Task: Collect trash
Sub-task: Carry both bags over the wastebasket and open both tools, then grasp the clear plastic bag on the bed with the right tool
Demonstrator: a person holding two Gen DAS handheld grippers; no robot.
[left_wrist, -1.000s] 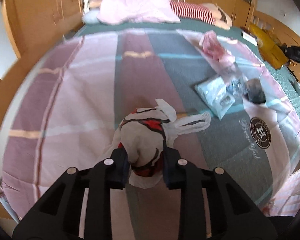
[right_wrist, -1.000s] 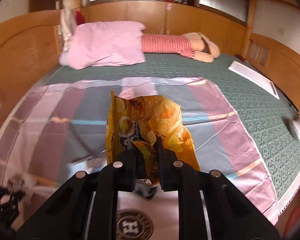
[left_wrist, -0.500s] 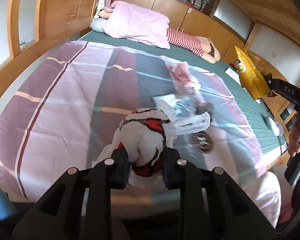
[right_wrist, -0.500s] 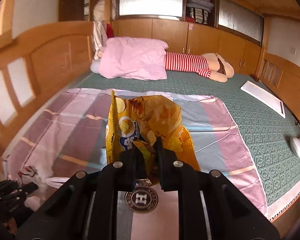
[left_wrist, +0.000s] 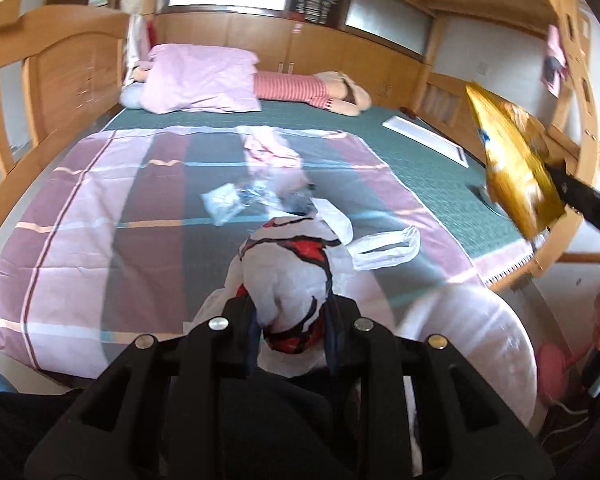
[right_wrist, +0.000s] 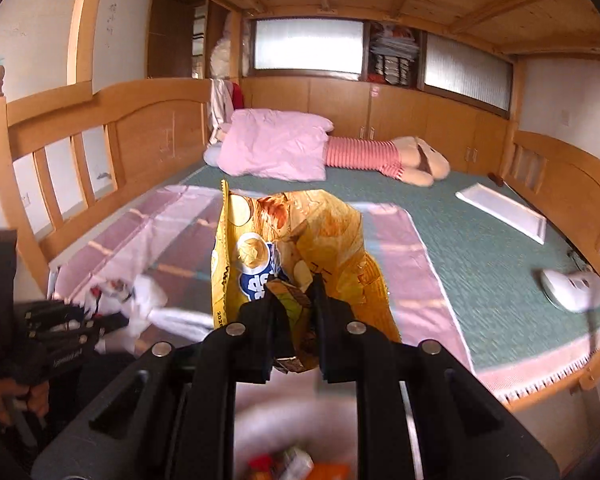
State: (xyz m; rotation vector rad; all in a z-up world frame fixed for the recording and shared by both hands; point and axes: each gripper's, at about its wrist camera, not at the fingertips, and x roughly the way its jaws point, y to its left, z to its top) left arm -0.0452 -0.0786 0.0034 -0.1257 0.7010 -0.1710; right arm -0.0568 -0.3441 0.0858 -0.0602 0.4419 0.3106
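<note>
My left gripper (left_wrist: 290,312) is shut on a crumpled white plastic bag with red and black print (left_wrist: 288,268), held in the air off the foot of the bed. My right gripper (right_wrist: 294,292) is shut on a yellow chip bag (right_wrist: 296,240), which also shows at the right in the left wrist view (left_wrist: 511,172). The white bag and left gripper show at the left of the right wrist view (right_wrist: 116,300). Clear and pink wrappers (left_wrist: 240,200) lie on the striped blanket (left_wrist: 100,208).
A white-lined bin with trash in it sits below the grippers (left_wrist: 479,328), blurred in the right wrist view (right_wrist: 292,460). A wooden bed frame (right_wrist: 100,128) surrounds the bed. A pink pillow (left_wrist: 204,80), a striped plush toy (left_wrist: 311,88) and a white board (right_wrist: 503,212) lie on the bed.
Both grippers have pulled back from the bed and risen, carrying the white bag and the chip bag. The bin has come into view below them.
</note>
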